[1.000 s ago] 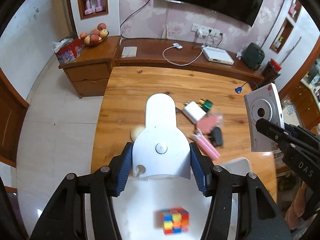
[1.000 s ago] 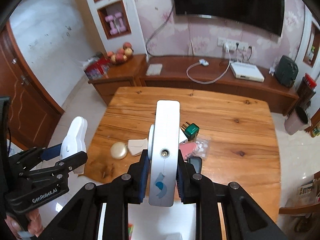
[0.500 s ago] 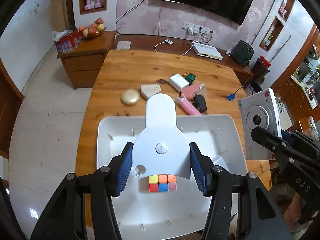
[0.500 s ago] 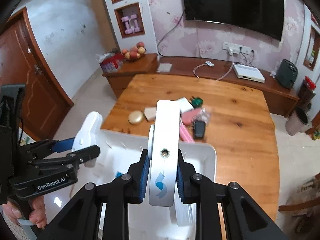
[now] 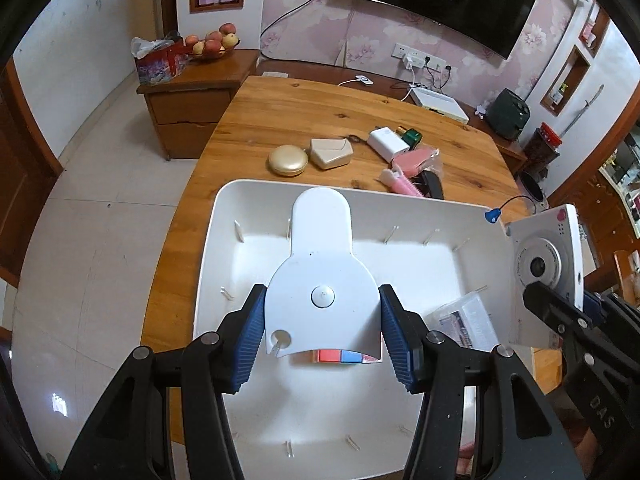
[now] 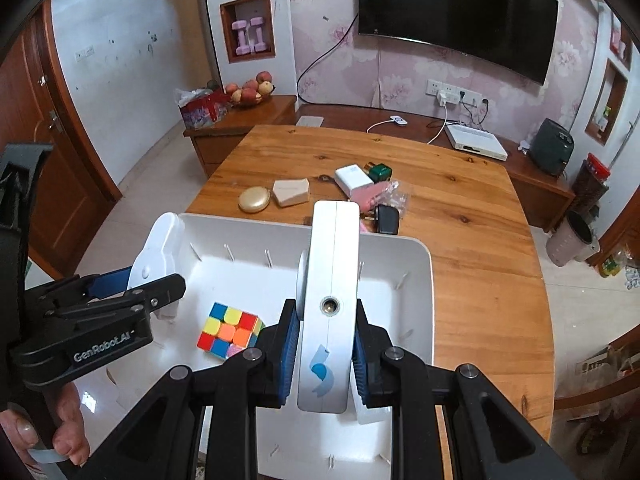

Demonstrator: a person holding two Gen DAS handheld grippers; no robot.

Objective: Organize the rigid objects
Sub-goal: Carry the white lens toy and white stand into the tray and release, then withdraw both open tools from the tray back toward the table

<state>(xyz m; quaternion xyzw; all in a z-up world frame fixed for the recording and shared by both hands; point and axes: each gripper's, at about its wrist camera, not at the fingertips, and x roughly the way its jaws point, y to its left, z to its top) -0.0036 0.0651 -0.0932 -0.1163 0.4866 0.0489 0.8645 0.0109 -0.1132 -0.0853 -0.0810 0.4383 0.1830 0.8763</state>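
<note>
Cube (image 6: 230, 331) faces show fully only from the right wrist, inside the bin (image 6: 420, 280). Right gripper (image 6: 326, 344) clamps a camera (image 6: 330, 280) above the bin; left gripper (image 5: 322, 320) clamps a white paddle-shaped piece (image 5: 322, 264).

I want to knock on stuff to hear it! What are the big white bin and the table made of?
The white bin looks like smooth moulded plastic: glossy, with rounded corners and thin slots for dividers in its walls. The table looks like varnished wood: orange-brown boards with grain lines and dark knots, and a slight shine. Whether it is solid wood or veneer cannot be told.
</note>
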